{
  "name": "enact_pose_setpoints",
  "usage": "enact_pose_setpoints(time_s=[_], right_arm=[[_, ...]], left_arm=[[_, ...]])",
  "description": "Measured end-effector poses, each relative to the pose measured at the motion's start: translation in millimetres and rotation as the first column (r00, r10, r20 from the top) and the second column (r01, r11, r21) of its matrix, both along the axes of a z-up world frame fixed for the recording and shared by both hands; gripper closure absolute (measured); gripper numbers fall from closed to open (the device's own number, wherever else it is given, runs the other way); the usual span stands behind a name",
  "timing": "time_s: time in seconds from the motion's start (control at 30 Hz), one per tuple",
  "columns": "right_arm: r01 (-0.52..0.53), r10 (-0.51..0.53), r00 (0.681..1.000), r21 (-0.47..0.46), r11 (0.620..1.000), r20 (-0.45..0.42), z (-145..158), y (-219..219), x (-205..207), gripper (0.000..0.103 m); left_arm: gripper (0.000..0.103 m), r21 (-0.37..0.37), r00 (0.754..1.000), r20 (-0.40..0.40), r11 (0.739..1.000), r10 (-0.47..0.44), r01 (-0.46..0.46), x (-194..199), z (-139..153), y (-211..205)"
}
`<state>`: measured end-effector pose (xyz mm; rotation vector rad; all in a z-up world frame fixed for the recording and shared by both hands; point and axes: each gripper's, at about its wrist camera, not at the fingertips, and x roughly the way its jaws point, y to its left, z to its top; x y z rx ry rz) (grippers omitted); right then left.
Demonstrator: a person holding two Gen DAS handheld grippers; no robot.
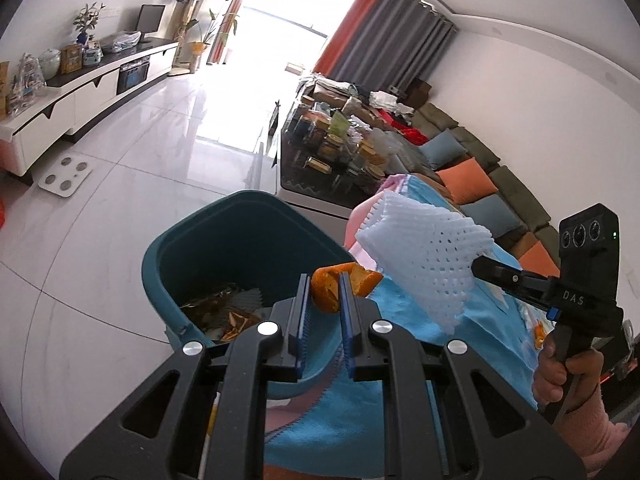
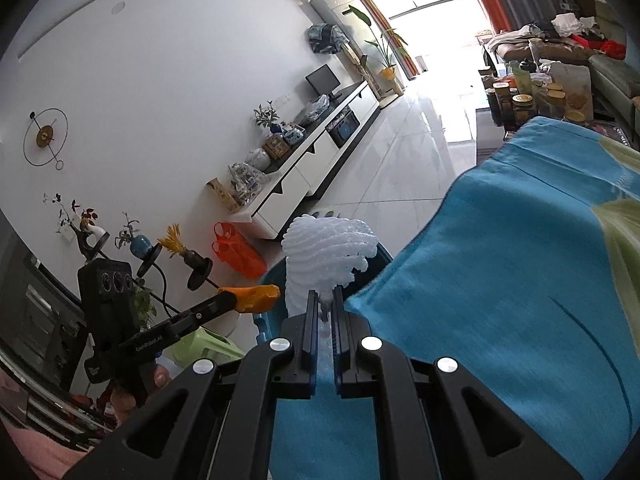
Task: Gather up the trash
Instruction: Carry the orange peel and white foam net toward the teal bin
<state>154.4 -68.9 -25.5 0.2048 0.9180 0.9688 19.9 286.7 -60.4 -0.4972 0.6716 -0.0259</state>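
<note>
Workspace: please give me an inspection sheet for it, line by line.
Surface: blue cloth covers it.
Job's things: orange peel; white foam net; teal bin, scraps already inside.
Clutter: small orange bit on the cloth.
Grippers: left tool shut on the peel near the bin; right tool shut on the net.
Cables: nothing seen.
Surroundings: tiled floor, TV cabinet, sofa, crowded coffee table.

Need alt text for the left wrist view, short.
The left hand-held gripper pinches an orange peel over a teal trash bin that already holds scraps. Beside it, the right hand-held gripper holds white foam netting above a blue cloth.
</note>
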Motion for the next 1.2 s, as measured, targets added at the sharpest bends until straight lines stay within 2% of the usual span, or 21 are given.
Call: enact_pose_setpoints(time_s=[0.7,1.2], right_arm=[[-0.009,0.011,1.000,-0.115,0.993,0.015,-12.3,65.2,8.5,0.098],[-0.050,0.051,0.999,-0.211,0.976,0.002,-30.7,111.9,9.4,0.098]], left_arm=[[0.089,0.042,0.994,-0.075,0.996,0.076,-0.073,22.9,-22.9,9.2],[0.089,0.044,0.986,-0.133,0.995,0.099,-0.094,49.8,-44.4,-9.0]])
